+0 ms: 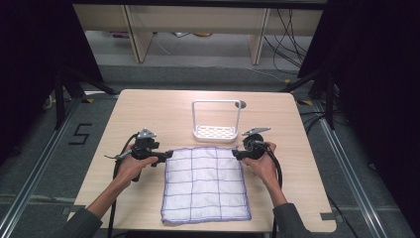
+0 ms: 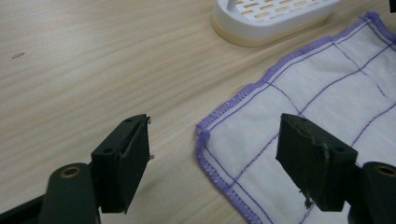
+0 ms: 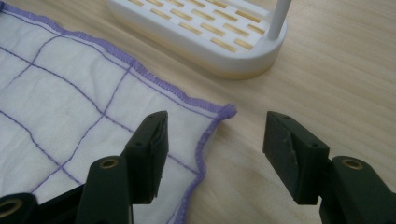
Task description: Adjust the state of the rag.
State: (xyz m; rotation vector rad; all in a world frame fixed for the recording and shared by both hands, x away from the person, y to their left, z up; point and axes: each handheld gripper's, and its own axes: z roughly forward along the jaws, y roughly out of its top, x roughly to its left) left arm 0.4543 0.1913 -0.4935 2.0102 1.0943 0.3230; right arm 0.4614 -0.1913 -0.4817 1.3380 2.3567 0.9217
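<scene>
A white cloth (image 1: 205, 183) with purple grid lines and a purple hem lies flat on the wooden table (image 1: 148, 109), its far edge level with both grippers. My left gripper (image 1: 168, 154) points at the cloth's far left corner. In the left gripper view its jaws (image 2: 215, 126) stand open around that corner of the cloth (image 2: 327, 79), not pressing on it. My right gripper (image 1: 235, 154) points at the far right corner. Its jaws (image 3: 217, 121) are open too, with the corner of the cloth (image 3: 70, 93) just ahead of the gap.
A white slotted rack (image 1: 216, 131) with a tall wire frame stands just beyond the cloth's far edge; it is close ahead in both gripper views (image 2: 275, 23) (image 3: 205, 42). Bare table lies left and right of the cloth. The floor and dark stands surround the table.
</scene>
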